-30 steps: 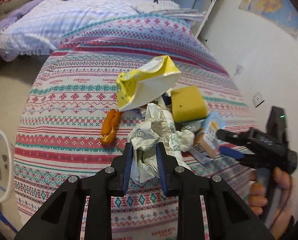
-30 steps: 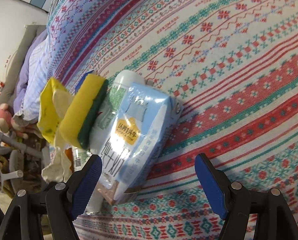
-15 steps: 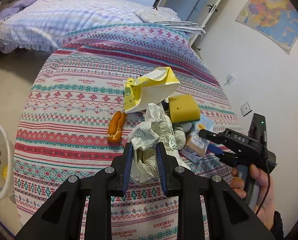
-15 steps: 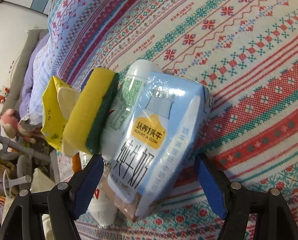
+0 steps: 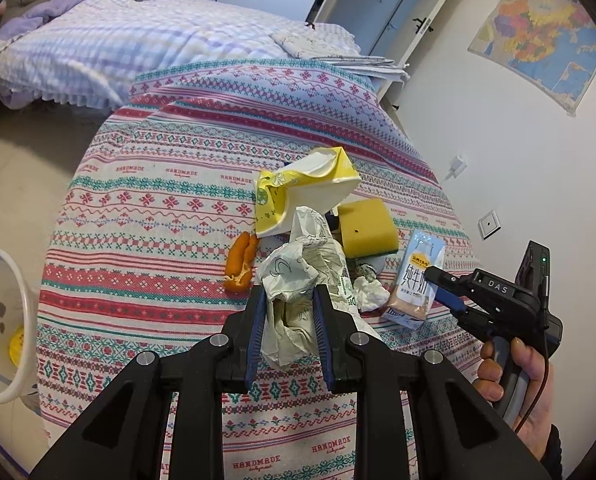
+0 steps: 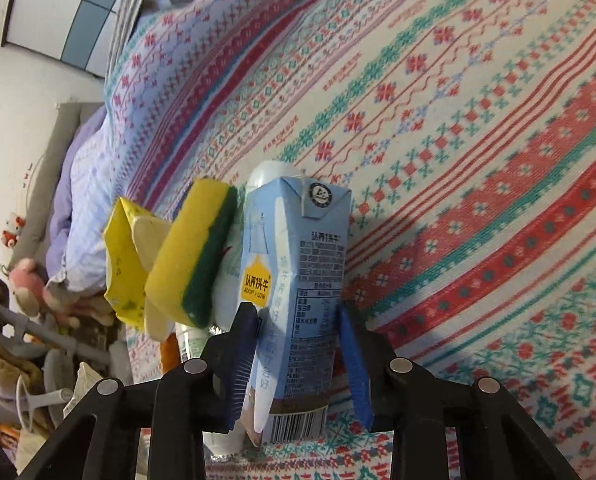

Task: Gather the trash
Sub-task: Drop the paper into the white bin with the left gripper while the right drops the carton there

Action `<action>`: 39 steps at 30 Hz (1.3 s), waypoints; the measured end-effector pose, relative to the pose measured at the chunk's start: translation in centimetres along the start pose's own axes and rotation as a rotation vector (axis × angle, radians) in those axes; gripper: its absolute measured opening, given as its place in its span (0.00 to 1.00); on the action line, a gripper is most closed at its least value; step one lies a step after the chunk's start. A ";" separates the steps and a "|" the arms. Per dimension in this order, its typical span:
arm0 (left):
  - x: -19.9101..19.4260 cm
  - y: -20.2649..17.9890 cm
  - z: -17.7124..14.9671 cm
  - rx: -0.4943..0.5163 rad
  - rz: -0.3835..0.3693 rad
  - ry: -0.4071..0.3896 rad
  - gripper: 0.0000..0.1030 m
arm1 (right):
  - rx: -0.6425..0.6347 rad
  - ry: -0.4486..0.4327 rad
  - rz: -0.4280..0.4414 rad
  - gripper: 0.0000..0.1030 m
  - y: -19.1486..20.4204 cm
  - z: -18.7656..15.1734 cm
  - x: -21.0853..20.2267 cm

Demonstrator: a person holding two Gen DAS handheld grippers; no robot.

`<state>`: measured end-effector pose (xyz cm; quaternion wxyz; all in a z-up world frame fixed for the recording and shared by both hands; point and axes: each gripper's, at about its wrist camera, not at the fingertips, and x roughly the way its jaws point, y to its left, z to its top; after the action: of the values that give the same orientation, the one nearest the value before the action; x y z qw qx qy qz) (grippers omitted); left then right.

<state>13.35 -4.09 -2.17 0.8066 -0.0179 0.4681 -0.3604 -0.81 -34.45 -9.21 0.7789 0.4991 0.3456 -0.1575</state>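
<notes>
My left gripper (image 5: 288,304) is shut on a crumpled white paper bag (image 5: 298,280) and holds it above the patterned tablecloth (image 5: 146,216). My right gripper (image 6: 299,320) is shut on a light blue milk carton (image 6: 298,276), which stands upright; the carton also shows in the left wrist view (image 5: 415,280), with the right gripper (image 5: 443,288) at its side. Beside the carton lie a yellow and green sponge (image 6: 194,256), a torn yellow box (image 5: 298,188), an orange peel (image 5: 240,262) and a crumpled tissue (image 5: 369,290). A white bottle (image 6: 270,172) is mostly hidden behind the carton.
A white plastic bin (image 5: 2,320) stands on the floor at the left, beyond the table's edge. A bed (image 5: 118,48) with a checked cover lies behind the table. A white wall (image 5: 517,120) with a map is on the right.
My right gripper has closed its jaws on the milk carton and the carton has gone from lying flat to standing upright. My left gripper has risen with the paper bag in it.
</notes>
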 end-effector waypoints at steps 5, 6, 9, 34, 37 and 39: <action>-0.7 0.6 0.0 -0.011 0.004 -0.012 0.25 | -0.039 -0.052 -0.026 0.34 0.6 -0.1 -1.2; -0.9 0.8 0.0 -0.014 0.005 -0.014 0.25 | -0.048 -0.060 -0.026 0.34 0.7 -0.1 -1.4; -1.3 1.5 0.1 -0.027 0.011 -0.019 0.25 | -0.085 -0.083 -0.035 0.34 1.4 -0.3 -2.0; -8.2 12.4 -0.6 -0.190 0.141 -0.108 0.25 | -0.479 -0.204 -0.010 0.34 9.7 -5.8 -2.0; -9.4 15.5 -0.8 -0.254 0.194 -0.114 0.25 | -0.515 -0.221 -0.001 0.34 10.7 -6.7 -2.0; -10.4 18.1 -1.2 -0.320 0.215 -0.113 0.25 | -0.543 -0.226 0.013 0.34 11.5 -7.6 -1.9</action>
<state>19.54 15.88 -1.80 0.8522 -0.1162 0.4728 -0.1917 1.75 -22.72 -2.12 0.9184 0.2540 0.2830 -0.1091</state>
